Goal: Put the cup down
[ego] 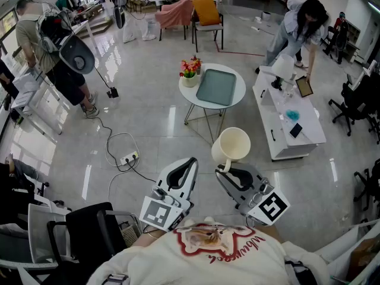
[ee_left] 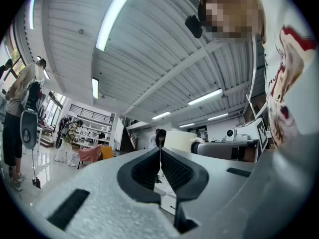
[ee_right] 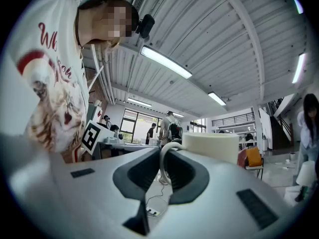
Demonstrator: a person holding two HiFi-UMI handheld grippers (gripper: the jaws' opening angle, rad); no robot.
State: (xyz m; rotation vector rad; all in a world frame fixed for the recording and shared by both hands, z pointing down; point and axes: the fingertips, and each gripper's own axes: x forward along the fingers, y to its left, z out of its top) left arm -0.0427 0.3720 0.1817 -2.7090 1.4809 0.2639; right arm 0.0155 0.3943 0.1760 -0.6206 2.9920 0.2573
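Note:
A cream cup [ego: 232, 146] hangs in the air, upright, with my right gripper [ego: 226, 170] shut on its handle. The right gripper view shows the handle [ee_right: 163, 164] pinched between the dark pads, the cup body [ee_right: 211, 146] just beyond. My left gripper [ego: 191, 161] floats beside it at the left, jaws pressed together with nothing between them; in the left gripper view the cup [ee_left: 180, 141] shows past its closed tips [ee_left: 160, 150]. Ahead and below stands a round white table [ego: 189, 92] carrying a grey-green tray [ego: 217, 86] and a pot of red flowers [ego: 190, 71].
A long white bench [ego: 284, 123] with small items stands to the right, a person bent over it. A power strip and cables [ego: 129, 157] lie on the glossy floor at the left. Black chairs [ego: 89, 230] sit near my left side, and another person [ego: 44, 46] stands far left.

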